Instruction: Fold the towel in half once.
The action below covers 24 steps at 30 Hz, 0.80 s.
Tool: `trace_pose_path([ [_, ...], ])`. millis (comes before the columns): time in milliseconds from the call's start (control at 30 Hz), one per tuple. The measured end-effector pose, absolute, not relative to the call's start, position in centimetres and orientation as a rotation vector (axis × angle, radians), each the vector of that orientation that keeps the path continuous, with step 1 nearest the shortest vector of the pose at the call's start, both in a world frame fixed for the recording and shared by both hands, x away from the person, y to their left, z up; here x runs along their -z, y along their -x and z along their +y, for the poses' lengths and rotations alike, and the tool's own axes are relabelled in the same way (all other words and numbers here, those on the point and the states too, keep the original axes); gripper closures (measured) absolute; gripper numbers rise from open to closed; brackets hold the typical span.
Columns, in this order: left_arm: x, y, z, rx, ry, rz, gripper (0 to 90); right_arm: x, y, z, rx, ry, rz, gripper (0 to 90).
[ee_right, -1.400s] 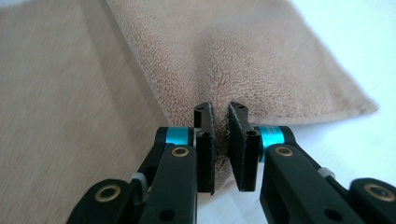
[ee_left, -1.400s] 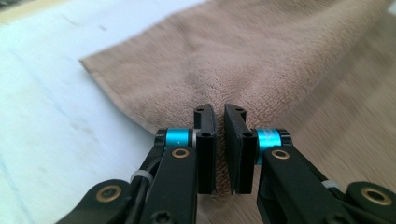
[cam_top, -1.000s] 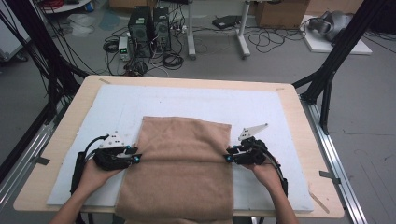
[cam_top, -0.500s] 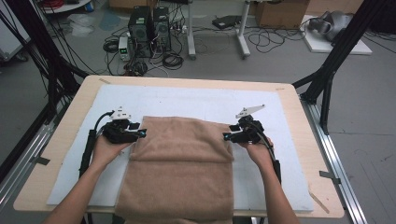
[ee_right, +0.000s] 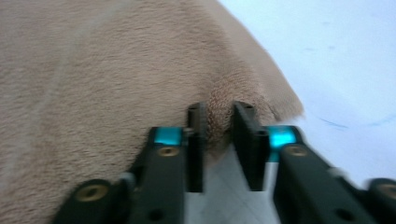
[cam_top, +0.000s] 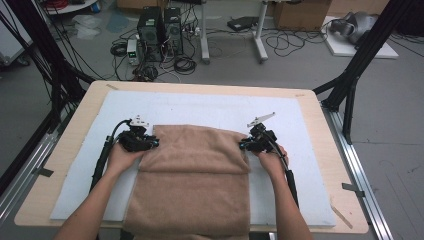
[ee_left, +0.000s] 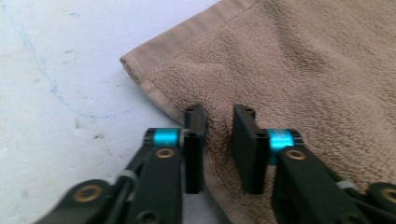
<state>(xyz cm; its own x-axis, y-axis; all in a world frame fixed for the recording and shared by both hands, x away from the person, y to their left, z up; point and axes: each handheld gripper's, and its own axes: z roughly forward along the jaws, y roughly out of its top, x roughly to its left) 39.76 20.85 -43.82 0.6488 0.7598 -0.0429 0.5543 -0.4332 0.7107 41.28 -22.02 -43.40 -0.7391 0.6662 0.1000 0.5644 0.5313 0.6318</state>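
A brown towel lies folded on a white mat, its near end reaching the table's front edge. My left gripper is at the towel's left edge, just short of the far left corner. Its jaws have just been closing, and in the left gripper view my left gripper pinches a ridge of towel between its pads. My right gripper is at the right edge near the far right corner. Its jaws have also just been closing, and my right gripper squeezes a bunched fold of towel.
The mat covers most of a wooden table. Black frame struts rise at both far corners. Computer cases and cables lie on the floor beyond the table.
Both hands have slid away from me along the towel's side edges toward its far corners. Both pairs of jaws have narrowed onto the towel's edge.
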Motion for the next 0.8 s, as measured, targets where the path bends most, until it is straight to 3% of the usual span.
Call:
trace_pose_path([
  [433,40.5,-37.4,23.2,-0.349,-2.040,0.960,83.6,40.5,-39.4,-23.1,-1.165,-0.923,2.643,84.1],
  [633,38.5,-33.3,24.1,-0.397,-2.046,0.849,83.6,37.8,-35.4,-23.1,-1.197,-0.720,2.664,83.9],
  [800,38.3,-28.8,24.9,-0.343,-2.033,0.746,83.6,36.3,-31.1,-23.4,-1.275,-0.580,2.655,84.0],
])
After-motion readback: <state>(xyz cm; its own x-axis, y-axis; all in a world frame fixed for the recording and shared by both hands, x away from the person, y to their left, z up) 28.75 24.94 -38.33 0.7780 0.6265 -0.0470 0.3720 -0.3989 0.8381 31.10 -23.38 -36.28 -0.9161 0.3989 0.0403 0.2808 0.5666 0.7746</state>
